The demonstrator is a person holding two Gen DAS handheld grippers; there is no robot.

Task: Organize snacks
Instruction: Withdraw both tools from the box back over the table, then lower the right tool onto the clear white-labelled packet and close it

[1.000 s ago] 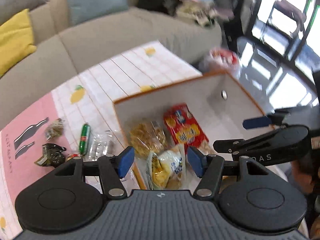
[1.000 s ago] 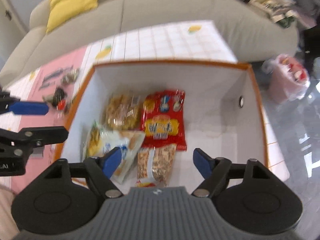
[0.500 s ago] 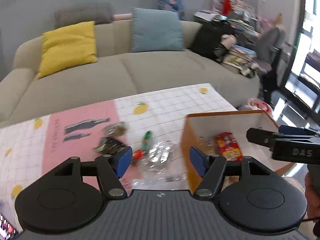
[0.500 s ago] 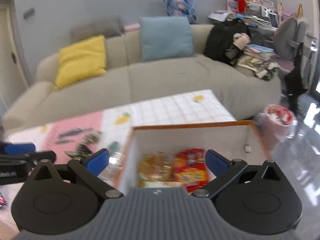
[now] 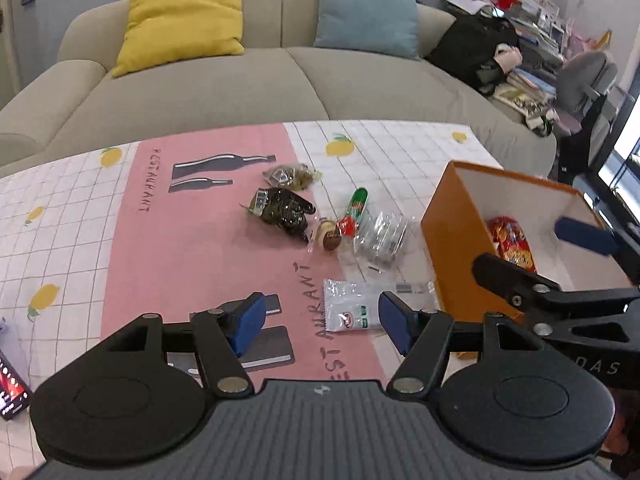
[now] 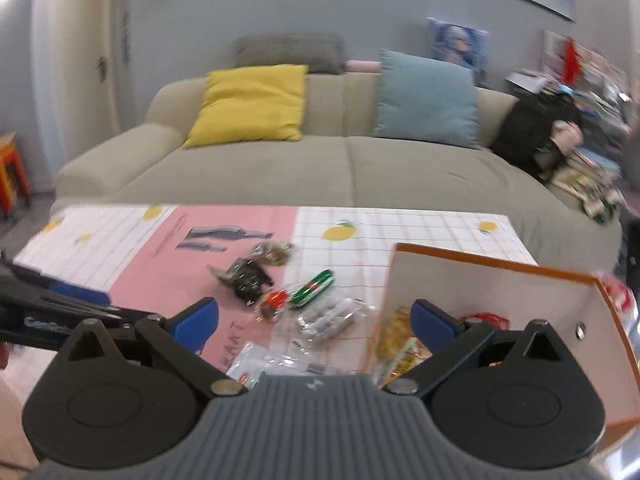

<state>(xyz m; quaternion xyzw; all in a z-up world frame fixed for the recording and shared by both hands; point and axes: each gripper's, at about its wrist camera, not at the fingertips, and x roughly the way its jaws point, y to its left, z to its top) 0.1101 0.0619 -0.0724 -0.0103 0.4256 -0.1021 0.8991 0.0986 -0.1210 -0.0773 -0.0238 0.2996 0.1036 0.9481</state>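
An orange box (image 5: pixel 452 236) with a white inside stands at the table's right end and holds a red snack bag (image 5: pixel 510 242) and yellow bags (image 6: pixel 396 340). Loose snacks lie on the tablecloth left of it: a white packet (image 5: pixel 352 310), a clear packet (image 5: pixel 378 236), a green tube (image 5: pixel 357 204), a red-capped piece (image 5: pixel 345 226), a dark packet (image 5: pixel 282 210) and an olive packet (image 5: pixel 290 174). My left gripper (image 5: pixel 322 322) is open and empty, just above the white packet. My right gripper (image 6: pixel 314 318) is open and empty, near the box's left wall, also showing in the left wrist view (image 5: pixel 560 264).
A beige sofa (image 5: pixel 248 80) with a yellow cushion (image 5: pixel 180 24) and a blue cushion (image 5: pixel 366 10) runs behind the table. A phone (image 5: pixel 10 386) lies at the table's near left. A black bag (image 5: pixel 476 54) and clutter sit at the sofa's right end.
Both grippers have pulled back from over the box and turned left, toward the loose snacks on the tablecloth. Both stay open and empty.
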